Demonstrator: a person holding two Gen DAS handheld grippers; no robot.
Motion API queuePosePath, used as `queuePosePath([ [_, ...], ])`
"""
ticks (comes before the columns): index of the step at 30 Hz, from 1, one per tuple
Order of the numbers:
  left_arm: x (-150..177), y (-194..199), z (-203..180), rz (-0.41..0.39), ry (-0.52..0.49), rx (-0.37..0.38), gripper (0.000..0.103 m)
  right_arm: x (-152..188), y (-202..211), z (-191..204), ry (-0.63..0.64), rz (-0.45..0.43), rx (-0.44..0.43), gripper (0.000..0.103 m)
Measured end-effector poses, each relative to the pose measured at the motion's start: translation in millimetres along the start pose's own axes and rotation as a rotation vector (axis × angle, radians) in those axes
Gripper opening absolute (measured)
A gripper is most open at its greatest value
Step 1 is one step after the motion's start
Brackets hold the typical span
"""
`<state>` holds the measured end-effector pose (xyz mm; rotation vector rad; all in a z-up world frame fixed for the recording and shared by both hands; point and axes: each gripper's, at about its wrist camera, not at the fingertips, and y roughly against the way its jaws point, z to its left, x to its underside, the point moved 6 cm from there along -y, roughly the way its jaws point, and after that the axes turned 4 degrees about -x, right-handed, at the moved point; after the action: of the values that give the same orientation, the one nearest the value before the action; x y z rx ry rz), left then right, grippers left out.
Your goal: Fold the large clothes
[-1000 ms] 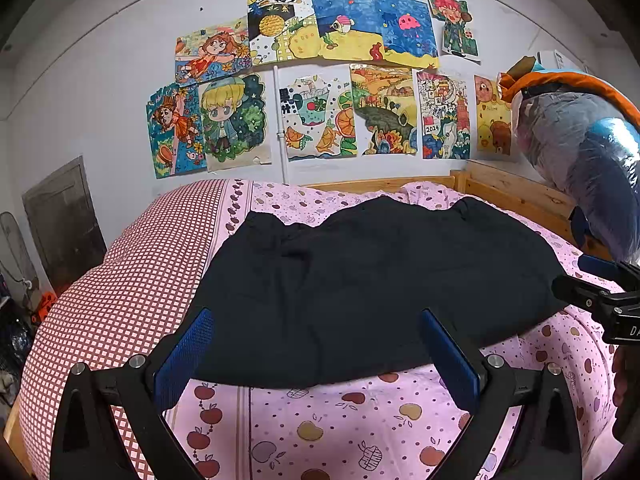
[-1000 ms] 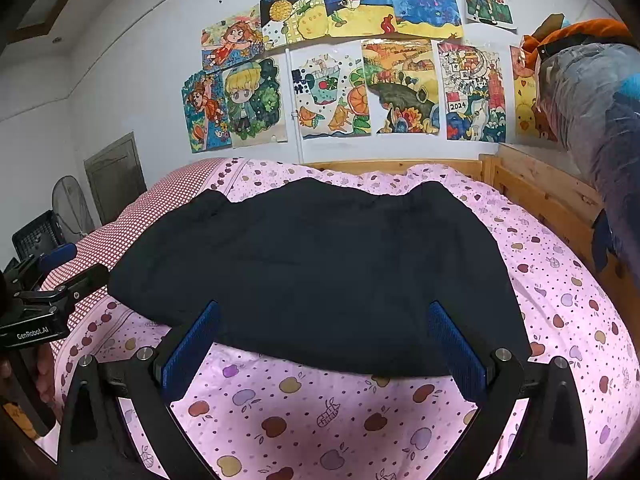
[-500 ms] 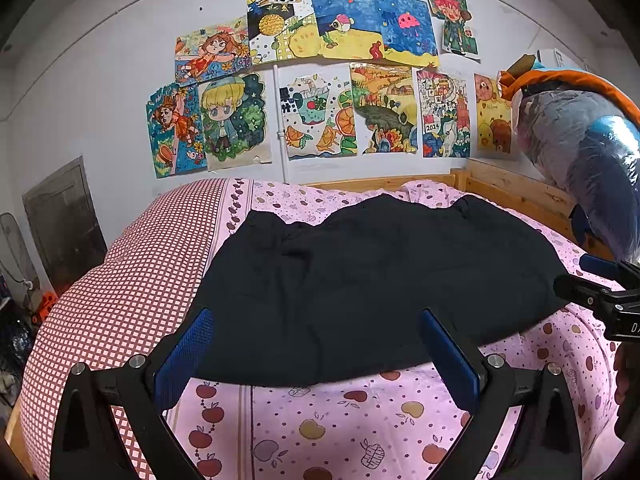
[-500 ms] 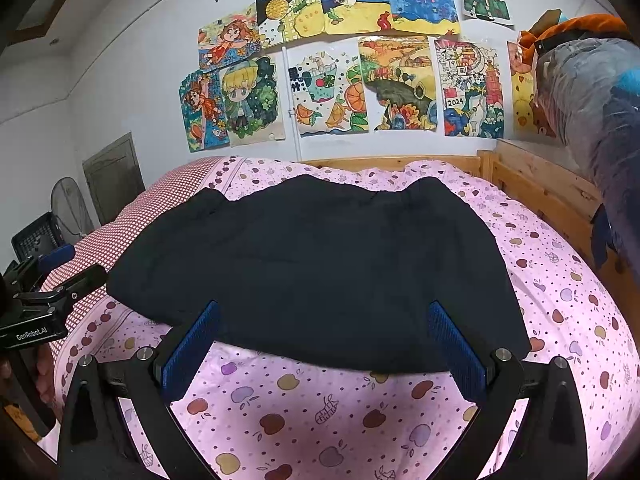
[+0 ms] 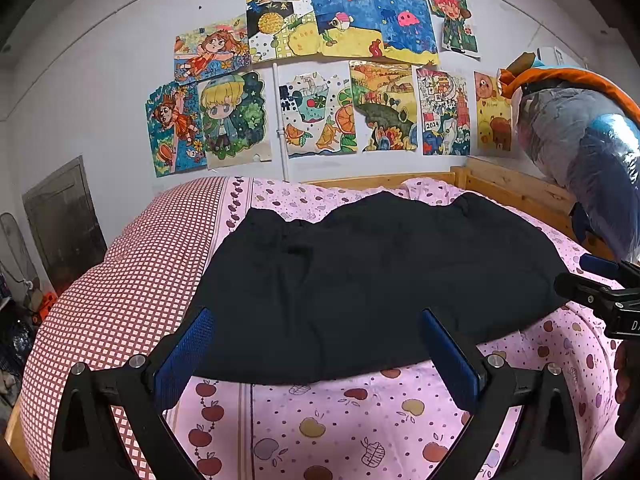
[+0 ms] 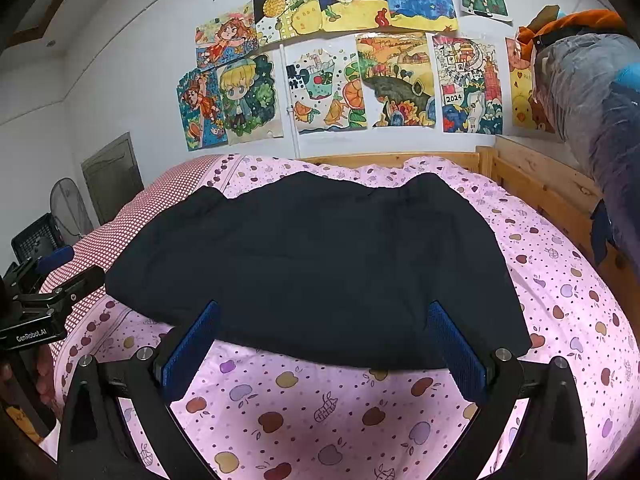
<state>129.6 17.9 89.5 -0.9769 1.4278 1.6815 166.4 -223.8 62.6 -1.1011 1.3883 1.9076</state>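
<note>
A large black garment (image 5: 360, 280) lies spread flat on the pink fruit-print bed cover (image 5: 340, 432); it also shows in the right wrist view (image 6: 316, 264). My left gripper (image 5: 316, 344) is open and empty, held just in front of the garment's near hem, towards its left part. My right gripper (image 6: 324, 340) is open and empty, in front of the near hem, towards its right part. The right gripper shows at the right edge of the left wrist view (image 5: 600, 292). The left gripper shows at the left edge of the right wrist view (image 6: 48, 292).
A red checked cover (image 5: 132, 280) lies over the bed's left side. A wooden bed frame (image 6: 540, 188) runs along the back and right. A plastic-wrapped bundle (image 5: 584, 152) sits at the right. Drawings (image 5: 320, 76) hang on the wall. A fan (image 6: 70, 208) stands at the left.
The views have shifted only slightly; both grippers stay open in front of the garment, which has not moved.
</note>
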Motion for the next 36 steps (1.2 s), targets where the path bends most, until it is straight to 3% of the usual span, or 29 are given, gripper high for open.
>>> queuePosePath([
  [15,7.8,-3.9,-2.2,0.011,-0.036,-0.005,0.103,1.5,-1.9,1.6,-0.001,0.003,0.003,0.101],
  [19,9.2,0.6,-1.4,0.005,-0.013,0.017,0.103,2.6,-2.6,2.8,-0.001,0.005,0.003,0.101],
  [36,7.0,-2.1,4.1,0.015,-0.007,-0.011,0.103,4.3,-5.1,5.6,-0.005,0.013,0.004,0.101],
])
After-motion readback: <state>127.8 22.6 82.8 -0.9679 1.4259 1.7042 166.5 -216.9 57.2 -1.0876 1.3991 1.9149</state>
